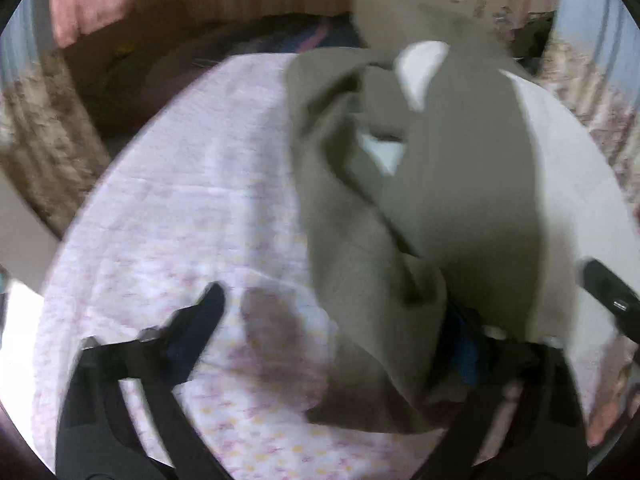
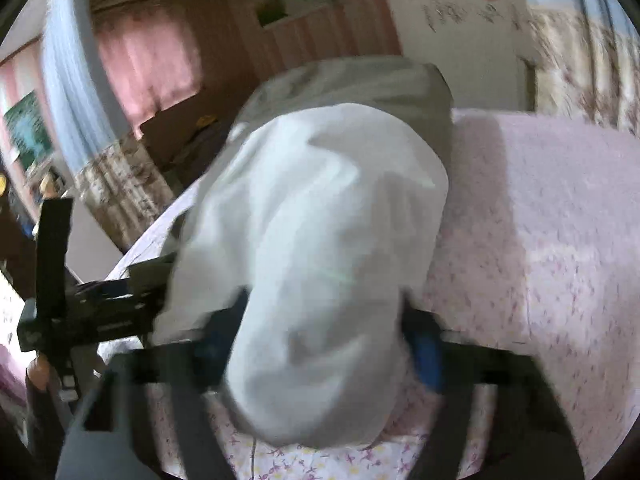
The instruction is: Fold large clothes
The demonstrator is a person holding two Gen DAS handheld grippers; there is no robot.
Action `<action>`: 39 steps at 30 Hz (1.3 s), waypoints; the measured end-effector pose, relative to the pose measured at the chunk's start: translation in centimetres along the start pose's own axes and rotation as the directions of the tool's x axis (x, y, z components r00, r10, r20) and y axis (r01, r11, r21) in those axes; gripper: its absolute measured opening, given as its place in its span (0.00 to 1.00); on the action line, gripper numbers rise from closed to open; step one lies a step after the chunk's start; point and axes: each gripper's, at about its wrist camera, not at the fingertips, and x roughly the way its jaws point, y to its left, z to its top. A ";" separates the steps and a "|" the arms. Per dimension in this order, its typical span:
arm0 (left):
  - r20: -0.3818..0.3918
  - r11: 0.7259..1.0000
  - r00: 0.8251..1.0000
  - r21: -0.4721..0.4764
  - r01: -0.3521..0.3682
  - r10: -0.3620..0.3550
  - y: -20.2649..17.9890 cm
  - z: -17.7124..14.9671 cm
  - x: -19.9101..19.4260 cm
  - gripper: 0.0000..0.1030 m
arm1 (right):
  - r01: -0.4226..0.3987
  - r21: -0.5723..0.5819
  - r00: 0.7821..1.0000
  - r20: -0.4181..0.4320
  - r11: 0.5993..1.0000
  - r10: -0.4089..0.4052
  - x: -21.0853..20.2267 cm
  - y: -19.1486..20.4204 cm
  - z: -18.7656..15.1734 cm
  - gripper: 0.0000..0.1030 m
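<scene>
Left wrist view looks down on a bed covered by a pink flowered sheet [image 1: 168,216], with a pink curtain [image 1: 88,0] and wood-panelled wall beyond its far edge and dark bedding heaped at that edge. An olive-grey garment [image 1: 360,208] with a white lining [image 1: 560,168] lies rumpled along the right half of the bed, its folds running from the far edge to the near one. The left gripper [image 1: 340,328] stands wide; one finger [image 1: 200,320] rests clear over bare sheet, the other is buried under the garment's near end, so nothing is pinched. Seen from the right wrist, the white lining [image 2: 320,240] bulges between the right gripper [image 2: 324,344] fingers, whose blue pads [image 2: 426,356] sit against both sides of the cloth, holding it. The left gripper's black frame [image 2: 80,304] blocks the left edge.
</scene>
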 end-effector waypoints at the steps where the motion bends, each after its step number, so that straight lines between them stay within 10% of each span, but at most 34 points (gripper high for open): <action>1: 0.001 0.999 0.999 0.010 0.032 -0.032 -0.7 0.0 -0.2 0.45 | 0.011 -0.054 1.000 0.020 0.998 -0.010 -0.4 0.4 0.3 0.45; 5: 0.048 0.991 0.997 0.120 -0.058 0.053 -5.3 0.5 -0.7 0.29 | 0.026 -0.121 0.997 0.075 0.992 -0.017 -1.9 0.0 2.0 0.34; 21: 0.082 0.952 0.980 0.265 0.153 -0.180 -22.5 2.1 -1.1 0.24 | 0.353 -0.134 0.922 0.216 0.926 -0.321 -12.0 -12.1 4.1 0.30; 29: 0.032 0.962 0.989 0.236 0.134 -0.146 -19.9 -0.1 0.6 0.84 | 0.201 0.027 0.978 0.045 0.979 -0.202 -11.1 -17.9 0.0 0.69; 39: 0.106 0.971 0.993 0.239 0.031 -0.058 -18.3 -0.2 -4.2 0.97 | 0.219 -0.023 0.968 0.131 0.975 -0.215 -16.0 -16.5 1.8 0.91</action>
